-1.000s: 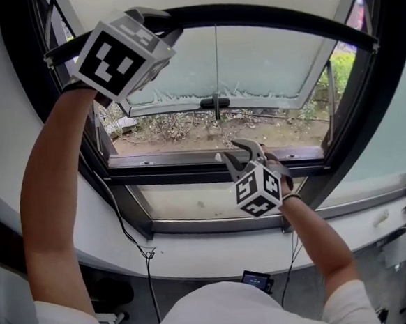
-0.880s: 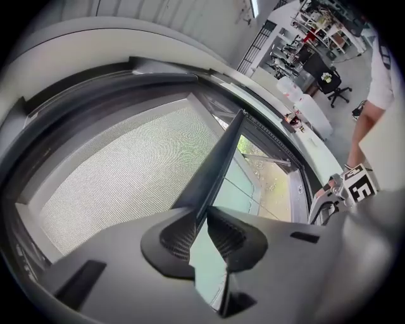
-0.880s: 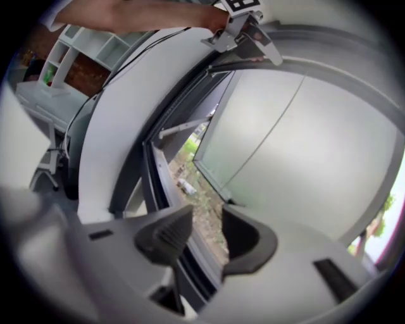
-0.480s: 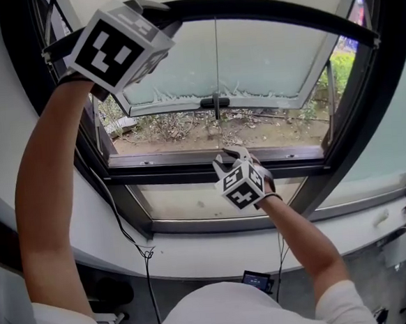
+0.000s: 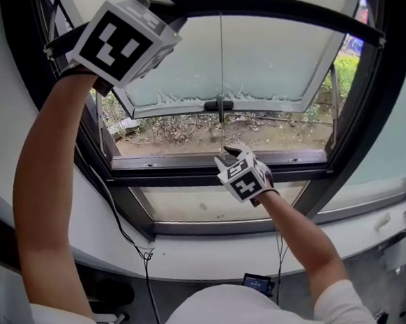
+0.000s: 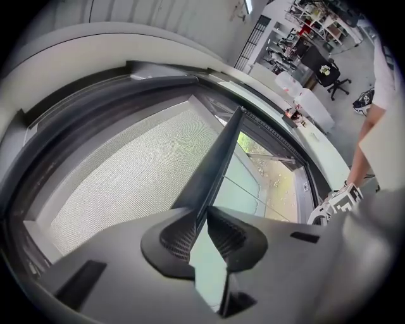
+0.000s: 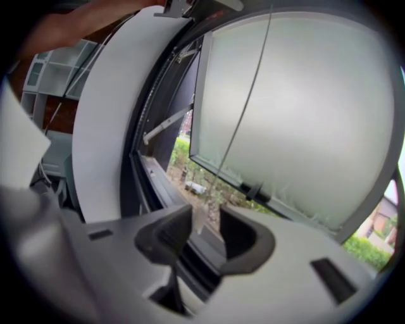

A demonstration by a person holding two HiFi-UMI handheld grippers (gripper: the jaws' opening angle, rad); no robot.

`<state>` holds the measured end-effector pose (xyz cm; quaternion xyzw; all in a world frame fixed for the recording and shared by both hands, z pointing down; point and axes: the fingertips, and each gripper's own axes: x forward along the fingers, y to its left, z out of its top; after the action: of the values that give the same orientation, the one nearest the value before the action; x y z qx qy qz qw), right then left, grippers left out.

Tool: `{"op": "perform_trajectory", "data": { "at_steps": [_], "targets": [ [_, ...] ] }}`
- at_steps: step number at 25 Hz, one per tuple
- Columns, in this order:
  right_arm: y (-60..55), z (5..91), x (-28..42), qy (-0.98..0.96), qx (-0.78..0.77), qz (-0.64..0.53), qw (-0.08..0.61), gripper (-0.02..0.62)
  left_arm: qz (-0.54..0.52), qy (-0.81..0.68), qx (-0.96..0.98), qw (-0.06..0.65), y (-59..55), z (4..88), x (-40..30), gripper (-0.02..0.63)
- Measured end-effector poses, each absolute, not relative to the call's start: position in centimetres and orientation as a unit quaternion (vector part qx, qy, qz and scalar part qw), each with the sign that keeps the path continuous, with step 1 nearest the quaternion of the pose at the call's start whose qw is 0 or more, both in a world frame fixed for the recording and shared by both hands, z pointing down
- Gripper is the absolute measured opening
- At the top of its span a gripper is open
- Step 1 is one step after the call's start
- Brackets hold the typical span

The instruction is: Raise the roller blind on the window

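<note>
The roller blind's dark bottom bar (image 5: 275, 18) arcs across the top of the window, with the mesh blind fabric (image 6: 126, 171) above it. My left gripper (image 5: 160, 14) is raised at the upper left, shut on that bottom bar (image 6: 215, 158), which runs out from between its jaws. A thin pull cord (image 5: 222, 79) hangs down in front of the frosted sash (image 5: 272, 61). My right gripper (image 5: 230, 151) is at the cord's lower end. It stands open, and the cord's pale end piece (image 7: 199, 218) hangs between its jaws untouched.
The frosted sash is tilted outward, with a black handle (image 5: 218, 105) at its lower edge. Below runs the dark window frame (image 5: 190, 174) and a white sill (image 5: 217, 251). A black cable (image 5: 128, 233) hangs at the left. A small device (image 5: 256, 281) lies below.
My right gripper has moved up and to the left, to the cord's lower end. The left gripper and the bottom bar have shifted slightly upward.
</note>
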<state>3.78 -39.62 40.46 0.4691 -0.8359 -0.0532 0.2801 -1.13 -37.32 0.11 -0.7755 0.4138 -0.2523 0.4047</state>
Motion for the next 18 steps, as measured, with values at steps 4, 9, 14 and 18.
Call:
{"op": "perform_trajectory", "data": {
  "at_steps": [4,9,14,18],
  "targets": [
    [-39.6,40.1,3.5,-0.837,0.467,-0.068,0.279,0.138,-0.251,0.414,-0.776,0.404,-37.4,-0.2,-1.1,0.066],
    [-39.6,39.3,3.2,-0.838,0.465,-0.080,0.274,0.123,-0.252,0.412,-0.776,0.405,-37.4,-0.2,-1.0,0.066],
    [-39.8,39.0,3.3,-0.831,0.467,-0.095,0.286,0.064,-0.252,0.412,-0.775,0.407,-37.4,-0.2,-1.0,0.066],
    [-39.7,38.9,3.6,-0.821,0.472,-0.120,0.300,0.061,-0.250,0.412,-0.778,0.404,-37.5,-0.3,-1.1,0.066]
  ]
}}
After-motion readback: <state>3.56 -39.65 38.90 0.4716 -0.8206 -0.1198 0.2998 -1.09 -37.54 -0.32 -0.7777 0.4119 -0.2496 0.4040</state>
